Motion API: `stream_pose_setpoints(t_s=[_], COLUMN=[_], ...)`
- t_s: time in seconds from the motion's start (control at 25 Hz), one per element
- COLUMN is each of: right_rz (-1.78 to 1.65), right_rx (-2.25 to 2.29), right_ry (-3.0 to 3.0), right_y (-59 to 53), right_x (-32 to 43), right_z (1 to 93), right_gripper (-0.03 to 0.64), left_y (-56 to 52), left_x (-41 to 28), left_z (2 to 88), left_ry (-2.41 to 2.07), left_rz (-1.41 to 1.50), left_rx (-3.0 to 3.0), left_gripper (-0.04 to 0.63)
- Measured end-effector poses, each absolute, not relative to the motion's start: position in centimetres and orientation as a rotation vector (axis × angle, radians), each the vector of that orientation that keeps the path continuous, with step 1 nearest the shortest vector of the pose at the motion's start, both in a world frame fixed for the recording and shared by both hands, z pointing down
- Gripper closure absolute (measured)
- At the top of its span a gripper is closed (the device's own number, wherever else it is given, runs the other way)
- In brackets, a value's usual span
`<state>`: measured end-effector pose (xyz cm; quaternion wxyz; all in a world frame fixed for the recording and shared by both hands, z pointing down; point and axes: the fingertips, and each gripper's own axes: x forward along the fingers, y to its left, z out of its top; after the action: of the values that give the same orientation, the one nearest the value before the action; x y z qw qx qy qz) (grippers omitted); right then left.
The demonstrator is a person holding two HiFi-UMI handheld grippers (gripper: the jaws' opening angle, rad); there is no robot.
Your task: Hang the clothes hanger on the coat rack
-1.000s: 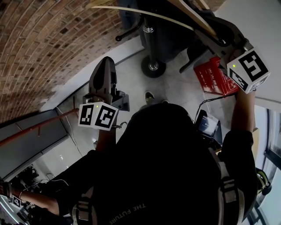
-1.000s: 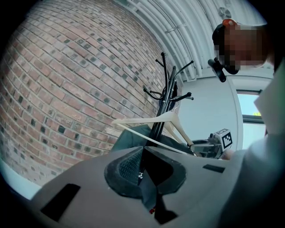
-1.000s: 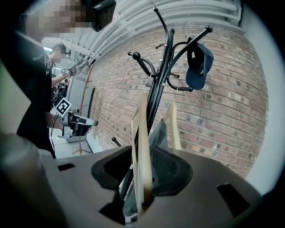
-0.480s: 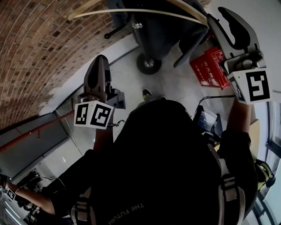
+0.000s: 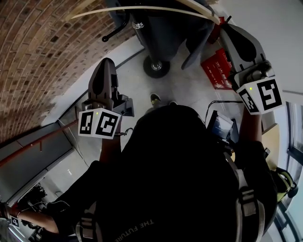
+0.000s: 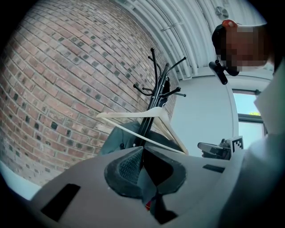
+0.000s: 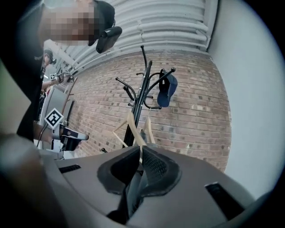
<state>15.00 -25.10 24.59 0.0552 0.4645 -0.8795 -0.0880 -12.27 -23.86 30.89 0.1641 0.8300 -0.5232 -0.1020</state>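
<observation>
The pale wooden clothes hanger (image 5: 142, 9) hangs on the black coat rack (image 5: 156, 66), apart from both grippers. It also shows in the left gripper view as the hanger (image 6: 151, 116) against the rack (image 6: 158, 89), and in the right gripper view as the hanger (image 7: 133, 127) under the rack's hooks (image 7: 141, 84). My right gripper (image 5: 227, 28) sits just right of the hanger's end. Its jaws (image 7: 140, 149) have just been closing with nothing between them and are shut. My left gripper (image 5: 105, 66) points at the rack, pads together (image 6: 141, 149) and empty.
A dark garment (image 6: 120, 138) hangs low on the rack and a blue cap (image 7: 167, 91) on an upper hook. A curved brick wall (image 5: 42, 56) runs along the left. A red box (image 5: 215, 71) lies on the floor by the rack's base.
My right gripper has drawn back from the hanger's end, toward me. Its jaws stood wide apart half a second ago and are now together. The hanger stays on the rack. The left gripper shifted slightly.
</observation>
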Motion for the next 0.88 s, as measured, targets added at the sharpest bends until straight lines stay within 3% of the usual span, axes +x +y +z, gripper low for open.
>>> stream_pose_setpoints(t_s=[0.24,0.88], right_rz=[-0.106,-0.136], right_rx=[1.410,1.363], right_ry=[-2.690,-2.671], right_y=[-24.1,-24.2], right_x=[14.8,13.9], right_z=[27.9,28.4], right_gripper=[0.597,0.598], left_y=[-23.5,-23.4], left_x=[-11.8,-11.6], left_z=[31.2,31.4], left_ry=[-1.493,-1.498], left_rz=[-0.282,-0.288], left_rx=[2.361,2.351], left_gripper=[0.574,0.574])
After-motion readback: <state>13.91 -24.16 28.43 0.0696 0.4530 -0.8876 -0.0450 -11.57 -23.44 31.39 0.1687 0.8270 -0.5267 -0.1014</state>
